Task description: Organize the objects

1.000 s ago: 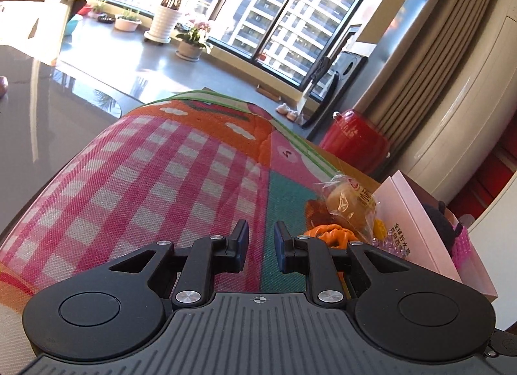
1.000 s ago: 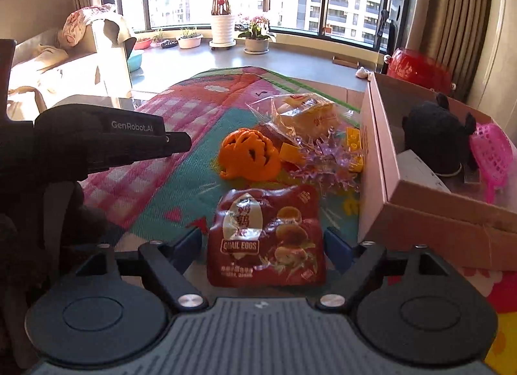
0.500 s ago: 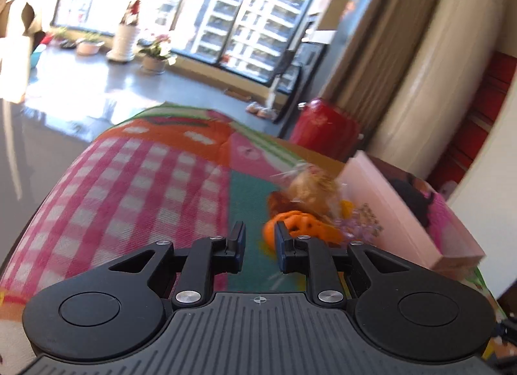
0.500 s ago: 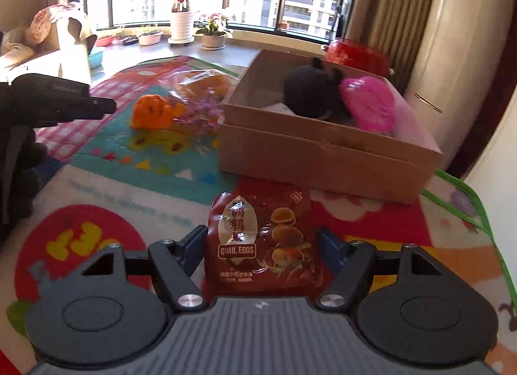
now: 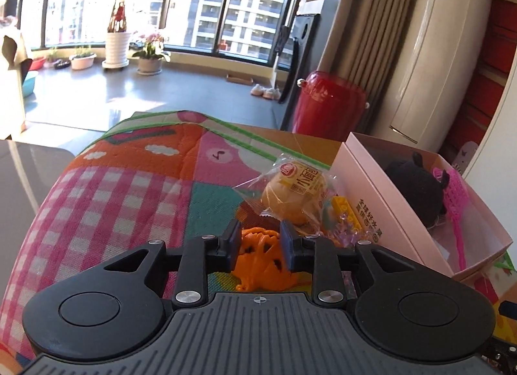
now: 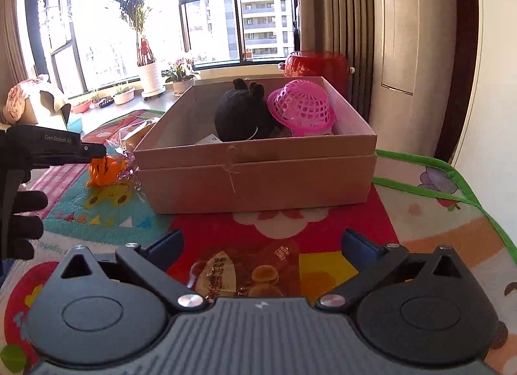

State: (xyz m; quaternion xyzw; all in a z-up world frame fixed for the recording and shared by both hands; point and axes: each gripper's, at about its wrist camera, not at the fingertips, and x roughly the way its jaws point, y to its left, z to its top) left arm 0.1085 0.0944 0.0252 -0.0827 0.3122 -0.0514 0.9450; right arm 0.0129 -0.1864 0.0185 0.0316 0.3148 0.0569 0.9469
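An open cardboard box stands on the colourful play mat and holds a black plush toy and a pink mesh basket; the box also shows in the left wrist view. My right gripper is open, and a red quail-egg packet lies flat on the mat between its fingers. My left gripper is narrowly open, its fingers on either side of an orange pumpkin toy, which also shows in the right wrist view. A wrapped bread bun lies behind the pumpkin toy.
Purple crystal pieces and a yellow brick lie against the box's left side. A red round container stands beyond the table. The mat's green edge runs at the right. Potted plants line the window.
My right gripper opened and the quail-egg packet now lies on the mat in front of the box. My left gripper moved forward over the orange pumpkin toy and opened a little.
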